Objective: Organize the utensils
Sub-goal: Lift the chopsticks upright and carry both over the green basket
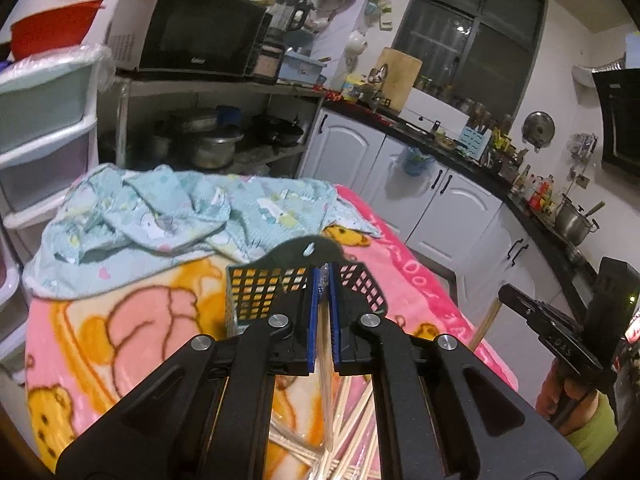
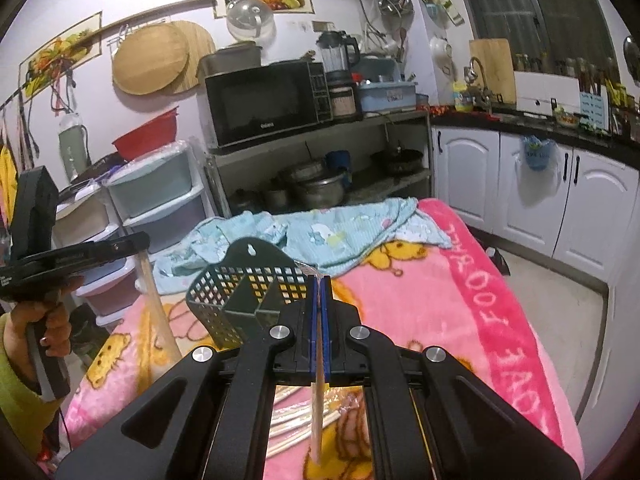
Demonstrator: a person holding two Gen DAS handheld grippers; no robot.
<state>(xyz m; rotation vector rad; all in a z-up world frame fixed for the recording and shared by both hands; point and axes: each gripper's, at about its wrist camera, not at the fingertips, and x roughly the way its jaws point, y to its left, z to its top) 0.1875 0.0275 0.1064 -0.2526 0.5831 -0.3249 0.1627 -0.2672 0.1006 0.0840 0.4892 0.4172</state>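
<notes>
A dark green mesh utensil basket [image 1: 266,292] stands on the pink cartoon blanket [image 1: 132,320]; it also shows in the right wrist view [image 2: 240,292]. My left gripper [image 1: 325,276] is shut on a plastic-wrapped chopstick [image 1: 327,400], held just in front of the basket. My right gripper [image 2: 319,280] is shut on another wrapped chopstick [image 2: 318,408], at the basket's right edge. Several loose wooden chopsticks [image 1: 352,440] lie on the blanket under the grippers, also visible in the right wrist view [image 2: 292,420].
A crumpled light blue cloth [image 1: 168,216] lies at the blanket's far end. Plastic drawers [image 1: 40,128] stand left, a shelf with microwave [image 1: 192,28] and pots behind, white cabinets [image 1: 440,200] right. The other handheld gripper [image 1: 560,340] shows at right.
</notes>
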